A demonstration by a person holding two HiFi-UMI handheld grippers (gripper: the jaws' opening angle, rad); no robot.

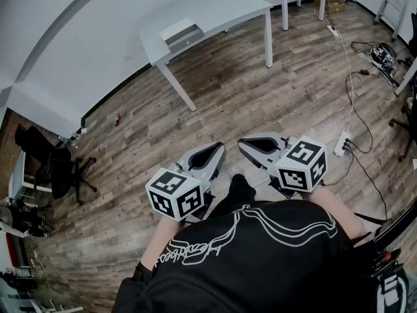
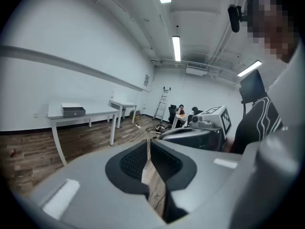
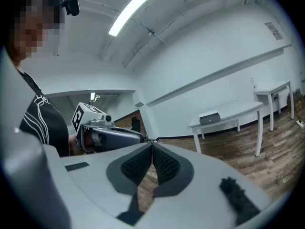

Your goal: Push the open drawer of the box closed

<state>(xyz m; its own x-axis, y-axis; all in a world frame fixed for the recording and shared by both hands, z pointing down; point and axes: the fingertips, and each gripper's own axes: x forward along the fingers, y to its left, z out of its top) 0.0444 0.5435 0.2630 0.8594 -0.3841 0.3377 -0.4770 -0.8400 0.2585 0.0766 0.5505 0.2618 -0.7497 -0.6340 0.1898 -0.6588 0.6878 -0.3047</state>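
The box [image 1: 181, 32] sits on the white worktop [image 1: 225, 8], well away across the wooden floor [image 1: 260, 90], its dark drawer front [image 1: 186, 41] turned toward the person. From here I can't tell how far out the drawer stands. Both tools are held close to the body. The left gripper [image 2: 148, 154] has its fingers pressed together on nothing, and so does the right gripper [image 3: 152, 151]. I'd say walk up first, then set closed fingers square on the middle of the front and push straight in. The other gripper should brace the box so it doesn't slide.
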